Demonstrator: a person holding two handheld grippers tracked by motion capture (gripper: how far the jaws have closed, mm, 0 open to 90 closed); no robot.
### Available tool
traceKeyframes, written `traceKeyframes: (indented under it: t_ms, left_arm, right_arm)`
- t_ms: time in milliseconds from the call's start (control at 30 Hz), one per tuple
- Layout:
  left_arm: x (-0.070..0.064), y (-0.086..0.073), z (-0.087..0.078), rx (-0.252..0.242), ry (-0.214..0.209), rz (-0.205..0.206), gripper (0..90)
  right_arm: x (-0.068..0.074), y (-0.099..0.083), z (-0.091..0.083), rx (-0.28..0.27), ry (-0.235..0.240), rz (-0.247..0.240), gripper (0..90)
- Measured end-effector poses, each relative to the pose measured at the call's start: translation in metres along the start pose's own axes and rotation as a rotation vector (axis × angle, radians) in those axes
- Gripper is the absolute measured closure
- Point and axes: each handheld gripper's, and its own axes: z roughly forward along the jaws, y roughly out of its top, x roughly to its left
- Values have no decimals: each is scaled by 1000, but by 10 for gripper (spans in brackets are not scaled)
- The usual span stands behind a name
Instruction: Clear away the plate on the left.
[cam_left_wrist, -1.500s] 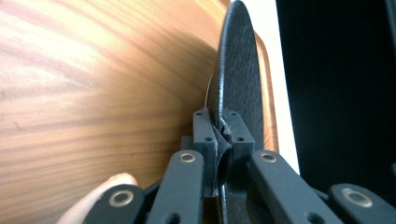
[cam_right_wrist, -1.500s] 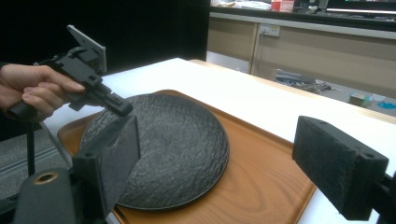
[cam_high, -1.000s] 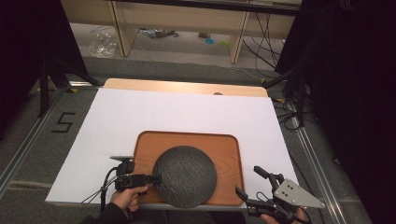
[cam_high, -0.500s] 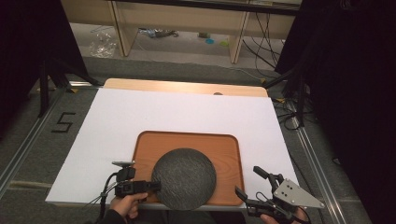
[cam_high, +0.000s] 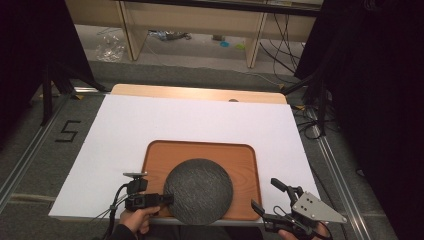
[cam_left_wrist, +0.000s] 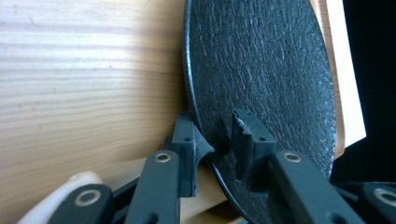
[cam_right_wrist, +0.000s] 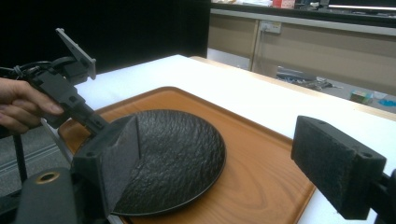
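Dark plate on a wooden tray, pinched at its rim by the left tool.

The left tool (cam_high: 161, 199) clamps the black plate (cam_high: 198, 190), which appears slightly lifted there, over the tray (cam_high: 200, 151) at lower centre of the white worktop (cam_high: 120, 135). The right tool (cam_high: 272, 197), lower right, stands spread wide.

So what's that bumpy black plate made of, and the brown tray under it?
The black plate has a matte, rough, pebbled surface, like slate or textured stoneware; I can't tell which. The tray looks like wood or a wood-look laminate: warm brown with straight grain lines and a smooth, slightly glossy finish. The left claw grips the plate's rim.
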Motion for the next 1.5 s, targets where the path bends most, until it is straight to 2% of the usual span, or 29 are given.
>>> traceKeyframes:
  t_ms: [33,200,233,300,400,433,467,533,600,633,833,867,900,967,1033,1100,1133,1167,1200,1233,1300,1333,1500]
  left_arm:
    - [0,0,0,0,1,2,708]
    - [-4,0,-1,1,29,34,695]
    - [-5,1,-2,2,46,56,692]
    - [-8,1,-3,-9,64,52,659]
    - [-7,1,-5,-18,59,47,650]
    - [-6,2,-5,-20,61,62,649]
    - [-7,2,-6,-18,72,58,639]
    - [-9,3,-6,-28,67,54,615]
    - [-7,3,-8,-16,68,84,597]
    - [-9,3,-7,-32,67,58,592]
    - [-8,7,-12,-32,46,48,527]
    - [-8,8,-13,-29,47,66,511]
    - [-9,8,-14,-34,55,63,494]
    - [-10,9,-15,-25,68,83,465]
    - [-12,10,-16,-34,66,84,434]
    - [-13,10,-18,-26,78,113,419]
    - [-14,10,-18,-32,78,111,400]
    - [-15,10,-19,-32,74,117,389]
    - [-14,11,-20,-30,67,119,383]
    - [-14,11,-21,-43,53,108,379]
    - [-13,12,-24,-49,54,110,371]
    - [-13,13,-24,-52,53,110,362]
    - [-13,14,-30,-86,28,111,346]
  right_arm:
    - [2,0,0,12,11,22,168]
    - [2,0,-1,14,10,23,169]
    - [1,0,0,8,10,21,169]
    - [1,0,-1,10,10,21,169]
    - [1,0,-1,12,9,21,169]
    - [1,0,-1,13,9,20,169]
    - [1,0,0,8,8,22,169]
    - [1,0,-1,14,9,23,169]
    - [1,0,-1,13,9,23,169]
    - [2,0,0,8,8,22,169]
    - [1,0,-1,7,3,15,169]
    - [0,0,0,-1,-3,2,169]
    - [0,0,0,-1,-3,2,169]
    - [0,0,0,-1,-4,2,169]
    - [0,0,0,3,-2,1,169]
    - [0,0,0,-1,-4,2,169]
    - [0,0,0,0,-4,2,169]
    - [0,0,0,0,-4,2,169]
    - [1,0,-1,14,7,25,169]
    - [1,0,0,8,10,16,169]
    - [1,0,-1,9,6,22,168]
    - [0,0,0,-1,-5,2,168]
    - [0,0,0,2,-2,2,168]
